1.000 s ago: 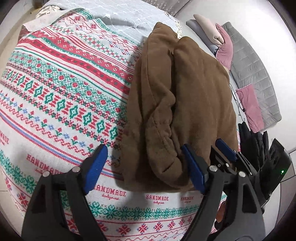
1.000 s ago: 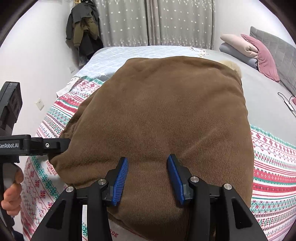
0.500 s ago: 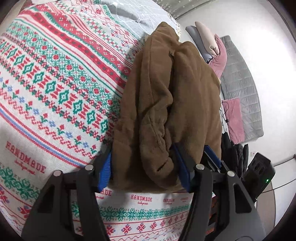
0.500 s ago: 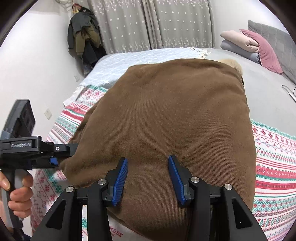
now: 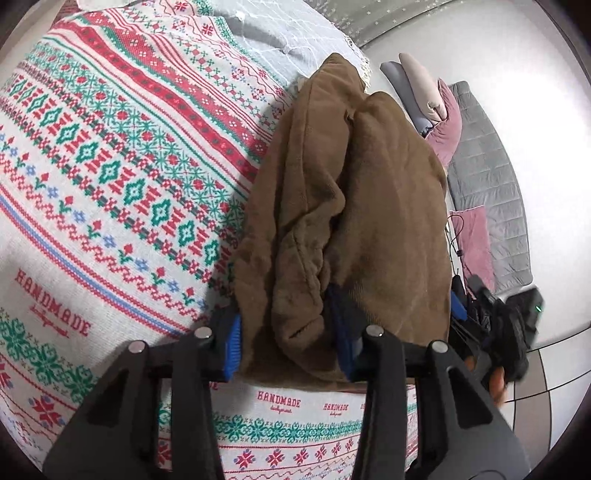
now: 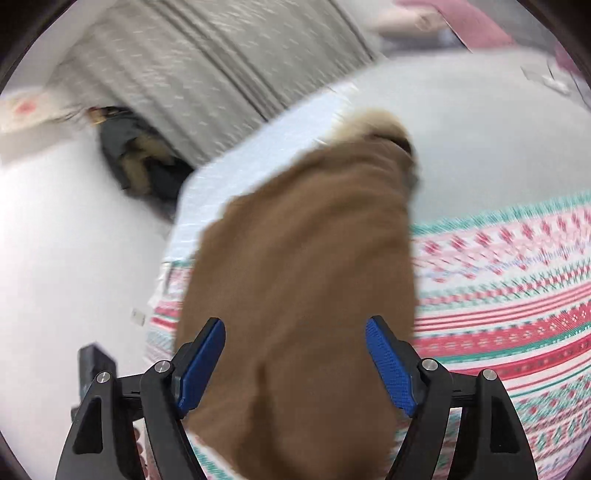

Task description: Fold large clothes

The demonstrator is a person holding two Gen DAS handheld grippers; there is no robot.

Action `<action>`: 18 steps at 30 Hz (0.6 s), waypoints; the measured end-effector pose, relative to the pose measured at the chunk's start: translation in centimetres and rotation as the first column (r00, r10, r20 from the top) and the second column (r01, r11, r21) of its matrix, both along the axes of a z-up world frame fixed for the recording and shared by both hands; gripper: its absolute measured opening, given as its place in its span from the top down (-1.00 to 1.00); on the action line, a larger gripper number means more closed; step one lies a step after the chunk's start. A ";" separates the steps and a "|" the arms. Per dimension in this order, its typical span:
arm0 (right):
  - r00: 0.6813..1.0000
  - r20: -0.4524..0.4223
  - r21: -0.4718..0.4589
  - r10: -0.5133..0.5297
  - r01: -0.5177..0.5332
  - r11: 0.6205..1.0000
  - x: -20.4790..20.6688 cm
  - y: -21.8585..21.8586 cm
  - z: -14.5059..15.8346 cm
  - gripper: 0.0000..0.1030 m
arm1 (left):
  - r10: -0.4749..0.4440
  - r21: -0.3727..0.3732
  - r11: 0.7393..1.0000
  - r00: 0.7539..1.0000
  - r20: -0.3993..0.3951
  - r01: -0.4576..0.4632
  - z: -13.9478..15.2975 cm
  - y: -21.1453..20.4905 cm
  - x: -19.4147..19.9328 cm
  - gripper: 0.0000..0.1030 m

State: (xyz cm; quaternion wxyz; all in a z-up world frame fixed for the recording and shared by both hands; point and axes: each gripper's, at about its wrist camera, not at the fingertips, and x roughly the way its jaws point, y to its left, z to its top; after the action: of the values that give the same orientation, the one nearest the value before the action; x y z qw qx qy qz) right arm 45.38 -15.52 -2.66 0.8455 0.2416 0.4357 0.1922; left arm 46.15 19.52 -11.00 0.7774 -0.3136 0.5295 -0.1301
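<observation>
Brown corduroy coat (image 5: 369,206), one item, folded into a long thick bundle; lies on the bed, lower centre to upper centre of the left wrist view, on top of one white knitted blanket (image 5: 110,166) with red and green bands and "HANDMADE" lettering

Counts, left wrist view: one coat, one patterned blanket, one pale grey bedspread (image 5: 280,33) at the top of frame, two pillows stacked upper right (one grey, one beige (image 5: 417,77)), two pink cushions (upper one (image 5: 448,136)) against one grey quilted headboard (image 5: 491,177) at right

Left gripper (image 5: 288,339), black frame with blue pads: near end of the coat sits between its fingers at lower centre. Jaws are closing; left pad lies against the coat's edge, right pad is sunk into a fold of the cloth, so a thick roll of fabric is pinched between them

Right gripper (image 6: 295,365), same build: right wrist view is motion-blurred. Jaws are opening and stand wide; coat (image 6: 303,280) fills the gap between them and runs up to frame centre, but neither blue pad presses on it, cloth released. Pale fur trim (image 6: 365,122) shows at the coat's far end, upper centre

Right gripper also appears at the right edge of the left wrist view, blurred, beside the coat's right flank
</observation>
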 end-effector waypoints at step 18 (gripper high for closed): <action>0.986 -0.162 0.335 0.041 0.015 0.942 10.3 -4.6 -7.6 -0.69 | -0.020 0.055 0.998 1.000 0.017 0.019 0.1 -2.1 1.6 -0.07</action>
State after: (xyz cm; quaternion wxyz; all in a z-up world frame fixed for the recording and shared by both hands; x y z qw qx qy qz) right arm 55.67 -20.12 -10.28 0.7514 0.3943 0.4672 0.2483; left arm 47.74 17.43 -10.87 0.7890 -0.2856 0.5292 -0.1259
